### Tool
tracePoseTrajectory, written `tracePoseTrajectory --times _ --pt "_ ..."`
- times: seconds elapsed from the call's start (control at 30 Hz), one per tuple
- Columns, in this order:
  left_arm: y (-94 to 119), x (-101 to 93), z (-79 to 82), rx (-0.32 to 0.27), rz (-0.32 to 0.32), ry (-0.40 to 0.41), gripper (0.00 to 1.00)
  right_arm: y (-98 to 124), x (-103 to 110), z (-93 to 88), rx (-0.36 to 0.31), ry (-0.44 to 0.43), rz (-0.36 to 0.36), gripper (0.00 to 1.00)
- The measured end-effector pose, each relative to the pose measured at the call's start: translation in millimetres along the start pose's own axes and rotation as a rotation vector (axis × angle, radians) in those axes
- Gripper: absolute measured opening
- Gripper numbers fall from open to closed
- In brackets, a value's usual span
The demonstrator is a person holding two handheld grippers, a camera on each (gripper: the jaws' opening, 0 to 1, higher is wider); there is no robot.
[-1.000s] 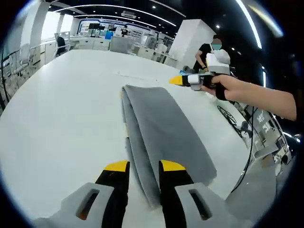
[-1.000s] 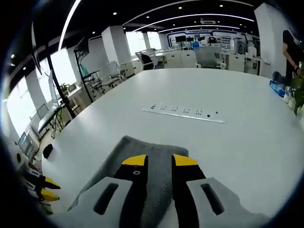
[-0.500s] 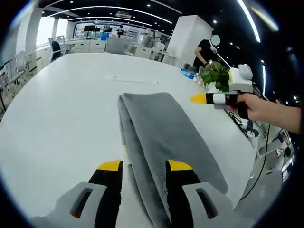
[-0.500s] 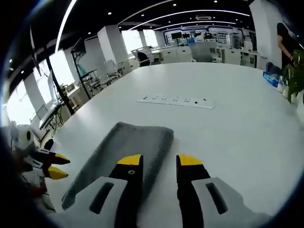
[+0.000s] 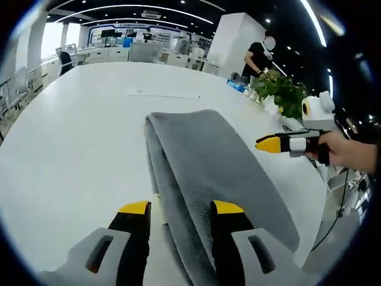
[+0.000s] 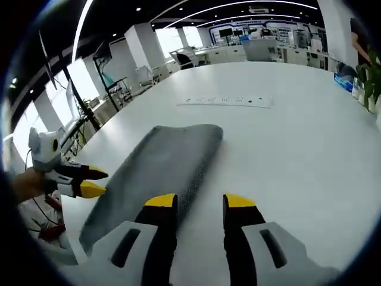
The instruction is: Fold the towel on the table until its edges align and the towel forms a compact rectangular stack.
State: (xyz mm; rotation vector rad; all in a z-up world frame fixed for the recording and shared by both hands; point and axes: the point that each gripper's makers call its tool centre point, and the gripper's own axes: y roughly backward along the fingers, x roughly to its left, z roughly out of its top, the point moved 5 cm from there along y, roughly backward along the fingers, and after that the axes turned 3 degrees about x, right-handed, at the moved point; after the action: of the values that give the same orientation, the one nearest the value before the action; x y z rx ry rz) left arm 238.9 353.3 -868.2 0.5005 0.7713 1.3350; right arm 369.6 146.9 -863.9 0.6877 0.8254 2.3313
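Observation:
A grey towel (image 5: 208, 167) lies on the white table (image 5: 71, 131) as a long folded strip, its folded edge along the left. My left gripper (image 5: 180, 208) hovers open over the strip's near end, gripping nothing. A hand holds my right gripper (image 5: 280, 144) off the towel's right side, above the table. In the right gripper view the towel (image 6: 166, 161) stretches away to the left of my open right gripper (image 6: 199, 202), whose jaws stand over bare table beside the towel's edge. The left gripper (image 6: 89, 182) shows at the far left, past the towel's other end.
A power strip (image 5: 161, 94) is set in the table beyond the towel, also seen as the power strip (image 6: 226, 101). A potted plant (image 5: 283, 89) stands at the table's right edge. A person (image 5: 259, 56) stands at the back. Chairs and desks lie beyond the table.
The right gripper has moved off the towel's far end and down its right side. My left gripper has stayed at the near end. The towel lies still.

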Motion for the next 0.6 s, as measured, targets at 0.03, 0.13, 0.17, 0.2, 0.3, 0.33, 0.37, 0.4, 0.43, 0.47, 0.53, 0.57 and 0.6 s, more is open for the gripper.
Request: tracePoseTrajectory --times 0.03,0.13,0.17,0.2,0.3,0.33,0.37,0.4,0.43,0.47,0.53,0.57,0.6 --pt "0.1 -0.5 0.1 0.002 0.002 0.000 0.42 0.6 0.6 -1.3 0.001 -0.001 0.001 0.29" --pt "-3.2 4.3 0.7 -0.001 0.002 0.023 0.41 -0.3 3.1 -4.9 -0.004 -0.001 0.014 0.28" --pt "-5.5 6.7 -0.2 -0.002 0.004 0.031 0.41 -1.7 2.6 -6.3 0.001 -0.003 0.016 0.28" --pt "-6.4 7.5 -0.7 -0.002 0.005 0.035 0.41 -3.2 2.5 -9.2 0.014 -0.006 0.018 0.29" --pt "-10.1 9.5 -3.5 0.002 0.006 0.047 0.41 -1.8 8.5 -12.5 0.017 -0.002 0.025 0.29" --pt "-9.8 8.5 -3.6 0.001 0.008 0.047 0.41 -0.9 11.2 -13.6 0.020 0.002 0.026 0.29" --pt "-9.6 8.0 -3.8 0.001 0.010 0.048 0.41 -1.0 11.8 -15.2 0.025 0.010 0.023 0.30" --pt "-10.1 8.2 -4.5 0.001 0.012 0.049 0.41 -1.6 11.0 -17.0 0.028 0.021 0.020 0.30" --pt "-11.2 8.5 -5.9 0.002 0.015 0.051 0.41 -2.3 12.6 -19.7 0.034 0.027 0.023 0.30" --pt "-10.8 7.9 -6.6 0.001 0.015 0.052 0.40 -2.1 15.2 -21.9 0.036 0.024 0.027 0.30" --pt "-10.4 7.2 -6.0 -0.004 0.017 0.047 0.40 -2.6 17.7 -24.1 0.041 0.018 0.035 0.30" --pt "-10.0 5.8 -6.4 -0.001 0.019 0.041 0.39 -3.8 17.2 -24.4 0.042 0.020 0.033 0.29" --pt "-9.8 5.6 -7.1 0.004 0.022 0.036 0.38 -4.5 16.6 -24.1 0.041 0.024 0.033 0.29"
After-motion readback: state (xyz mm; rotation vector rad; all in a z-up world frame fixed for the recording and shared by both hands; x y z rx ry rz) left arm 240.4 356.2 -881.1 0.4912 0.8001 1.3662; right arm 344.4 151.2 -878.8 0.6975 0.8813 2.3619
